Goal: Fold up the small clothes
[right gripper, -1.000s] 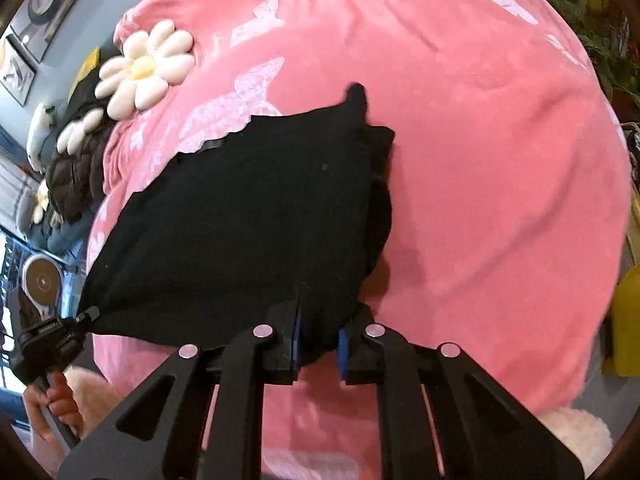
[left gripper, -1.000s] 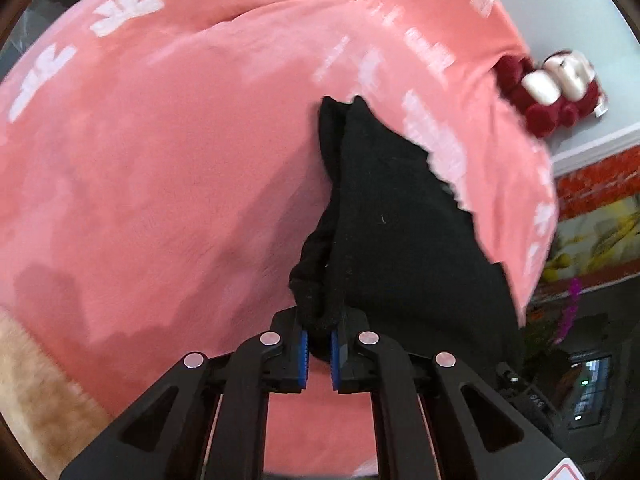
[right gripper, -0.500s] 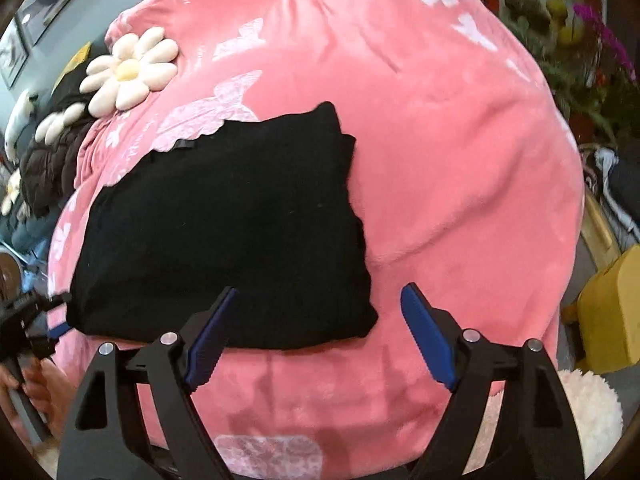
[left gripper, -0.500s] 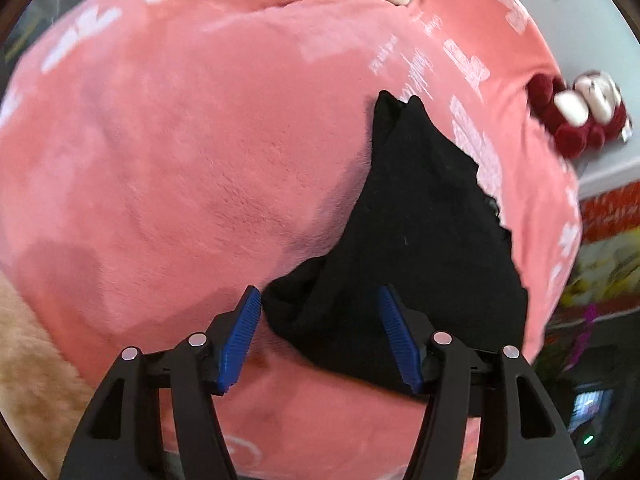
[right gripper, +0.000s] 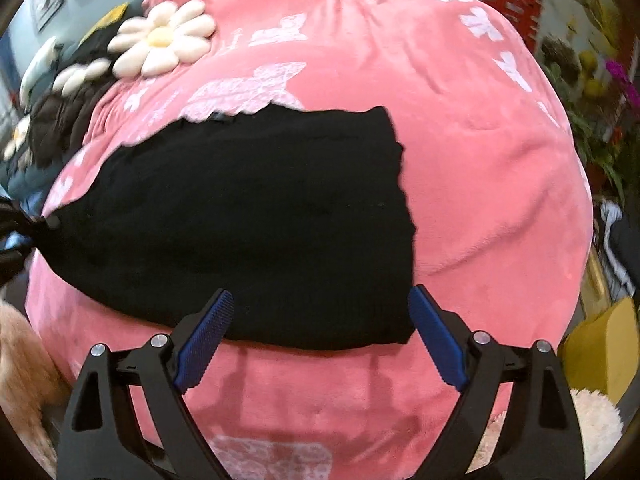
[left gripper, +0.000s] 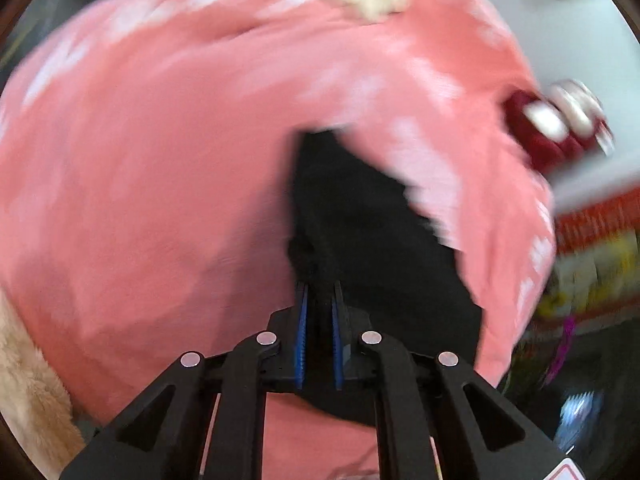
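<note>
Black garment [right gripper: 256,216] spread on pink blanket [right gripper: 500,208], long axis left to right. Left tool [left gripper: 319,300] just pressed together, pinching left edge. Right tool [right gripper: 320,320] spread further, empty, straddling near right corner; nearer that end.

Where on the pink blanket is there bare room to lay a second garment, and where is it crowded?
Bare: the pink blanket right of the black garment, and the strip between its near edge and the right gripper. Crowded: the far left, by the daisy cushion and dark bedding.
</note>
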`<state>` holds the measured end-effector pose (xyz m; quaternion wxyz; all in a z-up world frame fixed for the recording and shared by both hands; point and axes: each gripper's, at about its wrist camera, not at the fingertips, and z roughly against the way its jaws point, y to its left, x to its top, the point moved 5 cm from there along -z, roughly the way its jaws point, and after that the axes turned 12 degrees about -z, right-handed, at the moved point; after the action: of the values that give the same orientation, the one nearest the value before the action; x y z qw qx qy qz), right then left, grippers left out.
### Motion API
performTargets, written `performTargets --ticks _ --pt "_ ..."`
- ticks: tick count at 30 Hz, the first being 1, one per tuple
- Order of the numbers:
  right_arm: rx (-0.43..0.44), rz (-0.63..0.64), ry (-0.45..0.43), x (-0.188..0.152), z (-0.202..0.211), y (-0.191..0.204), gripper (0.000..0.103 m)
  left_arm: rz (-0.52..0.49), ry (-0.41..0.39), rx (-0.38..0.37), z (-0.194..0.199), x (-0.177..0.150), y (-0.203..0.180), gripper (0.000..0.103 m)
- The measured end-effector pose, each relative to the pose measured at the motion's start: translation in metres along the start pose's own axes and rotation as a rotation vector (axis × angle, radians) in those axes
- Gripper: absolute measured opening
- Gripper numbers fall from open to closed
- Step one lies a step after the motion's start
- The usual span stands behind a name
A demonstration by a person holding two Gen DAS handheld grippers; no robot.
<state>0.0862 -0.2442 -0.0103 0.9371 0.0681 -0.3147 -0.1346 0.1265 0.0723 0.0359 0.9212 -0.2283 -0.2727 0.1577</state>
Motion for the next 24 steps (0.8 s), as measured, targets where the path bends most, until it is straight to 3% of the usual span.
performTargets --ticks 4,6,8,10,12,15,18,20,22,24 --pt "0.038 -0.142 0.013 0.007 0.000 -0.020 0.089 -0.315 -0.086 -0.073 0.022 0.006 -0.129 0.006" --pt "0.051 -0.206 0.010 0.010 0.001 -0.031 0.089 -0.387 -0.041 -0.137 0.011 -0.009 -0.172 0.006" --pt "0.061 -0.262 0.006 0.012 0.003 -0.040 0.089 -0.452 0.042 -0.138 -0.020 -0.035 -0.200 0.006" --pt "0.069 -0.302 0.003 0.013 0.004 -0.046 0.089 -0.479 0.164 -0.091 -0.059 -0.066 -0.202 0.010" --pt "0.077 -0.328 -0.001 0.014 0.006 -0.051 0.089 -0.436 0.234 -0.043 -0.079 -0.088 -0.186 0.010" --pt "0.118 -0.353 -0.004 0.017 0.007 -0.052 0.089 -0.374 0.229 -0.056 -0.076 -0.102 -0.164 0.015" --pt "0.172 -0.310 0.036 0.021 0.001 -0.037 0.089 -0.491 0.189 0.047 -0.052 -0.104 -0.142 0.026" --pt "0.218 -0.249 0.055 0.027 -0.001 -0.018 0.089 -0.529 0.153 0.056 -0.038 -0.100 -0.133 0.029" --pt "0.259 -0.181 0.078 0.035 -0.005 0.009 0.090 -0.537 0.127 0.084 -0.021 -0.096 -0.114 0.043" --pt "0.267 -0.128 0.118 0.040 -0.017 0.032 0.092 -0.522 0.121 0.085 -0.011 -0.095 -0.099 0.043"
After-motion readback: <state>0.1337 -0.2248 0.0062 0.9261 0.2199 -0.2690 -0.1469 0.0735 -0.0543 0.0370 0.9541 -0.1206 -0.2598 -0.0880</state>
